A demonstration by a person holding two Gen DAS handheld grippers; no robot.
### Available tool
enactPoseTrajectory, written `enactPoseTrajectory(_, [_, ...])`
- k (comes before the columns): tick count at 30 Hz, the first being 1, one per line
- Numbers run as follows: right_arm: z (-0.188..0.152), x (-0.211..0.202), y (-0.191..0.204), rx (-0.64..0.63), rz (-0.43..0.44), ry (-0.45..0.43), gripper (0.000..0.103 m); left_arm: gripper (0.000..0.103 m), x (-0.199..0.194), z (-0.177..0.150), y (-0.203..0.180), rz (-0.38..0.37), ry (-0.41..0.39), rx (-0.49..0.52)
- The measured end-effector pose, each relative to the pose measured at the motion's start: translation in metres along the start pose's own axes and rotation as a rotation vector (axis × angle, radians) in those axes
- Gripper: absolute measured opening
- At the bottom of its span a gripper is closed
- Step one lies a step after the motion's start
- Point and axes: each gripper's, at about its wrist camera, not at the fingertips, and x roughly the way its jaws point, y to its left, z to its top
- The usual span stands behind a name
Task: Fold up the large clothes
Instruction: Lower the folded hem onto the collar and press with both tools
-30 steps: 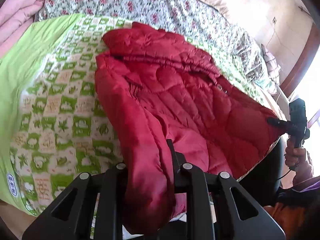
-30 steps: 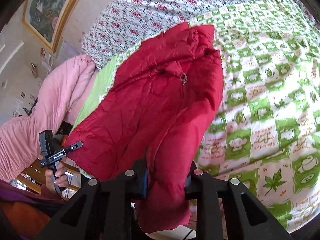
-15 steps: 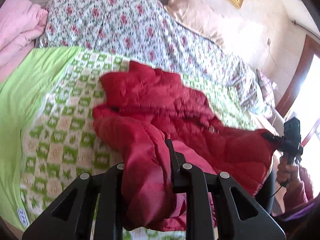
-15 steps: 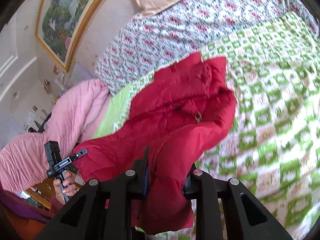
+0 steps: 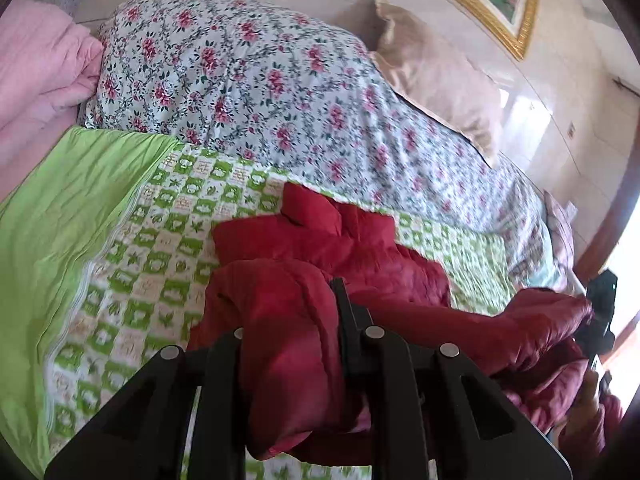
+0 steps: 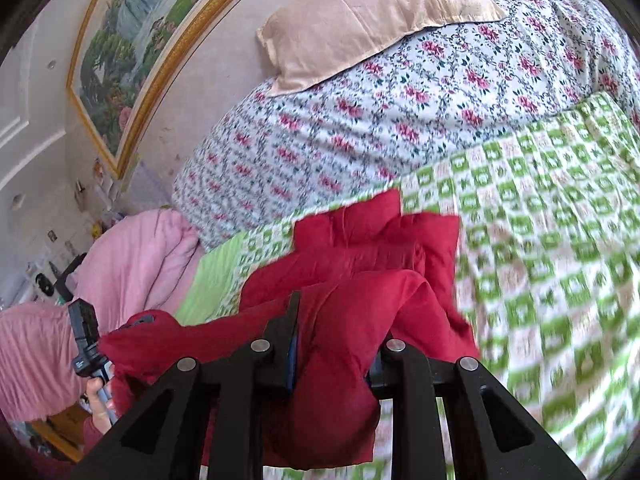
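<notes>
Folding looks to be at the stage where the hem end of the red quilted puffer jacket (image 5: 332, 252) is carried over toward its collar. The jacket lies on the green-and-white checked bedspread (image 5: 132, 276), its collar end resting near the floral quilt (image 5: 256, 80) and the beige pillow (image 6: 368, 12), while its near edge hangs lifted between the two tools.

The left gripper (image 5: 292, 312) has its fingers pinching a thick bunch of the red fabric, which spills down between them. The right gripper (image 6: 336, 320) likewise pinches a bunch of the jacket's edge; from the left wrist view it shows only as a dark shape at the far right, with a hand (image 5: 588, 400) below it.

To do this step well, I judge both hands should travel level with each other, so the raised edge stays taut and straight rather than sagging in the middle. The padding is bulky and slippery, so the grip ought to hold until the edge lies past the collar. Setting it down square with the shoulders, then smoothing trapped air outward, should keep the fold from springing open. A pink blanket (image 6: 132, 256) heaped beside the bedspread needs no attention.
</notes>
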Motion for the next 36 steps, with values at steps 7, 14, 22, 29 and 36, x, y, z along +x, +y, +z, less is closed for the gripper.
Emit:
enactPoseTrajectory(7, [0.034,0.06,-0.024,0.059,-0.045,-0.02,0.023,0.018,0.06,0.027,0.016,0.029,0.02,-0.054])
enactPoseTrajectory(14, [0.056,0.123,-0.072,0.227,-0.1,0.008,0.025,0.018,0.146,0.049,0.045,0.085,0.106,-0.086])
enactPoseTrajectory(22, [0.064,0.188,-0.116,0.359,-0.177,0.055,0.029,0.021,0.217,0.051,0.063,0.11,0.134,-0.081])
enactPoseTrajectory(29, [0.059,0.228,-0.146,0.44,-0.22,0.053,0.029,0.023,0.25,0.059,0.084,0.06,0.164,-0.141])
enactPoseTrajectory(36, [0.064,0.243,-0.146,0.398,-0.264,0.05,0.029,0.033,0.207,0.066,0.06,0.071,0.067,-0.03])
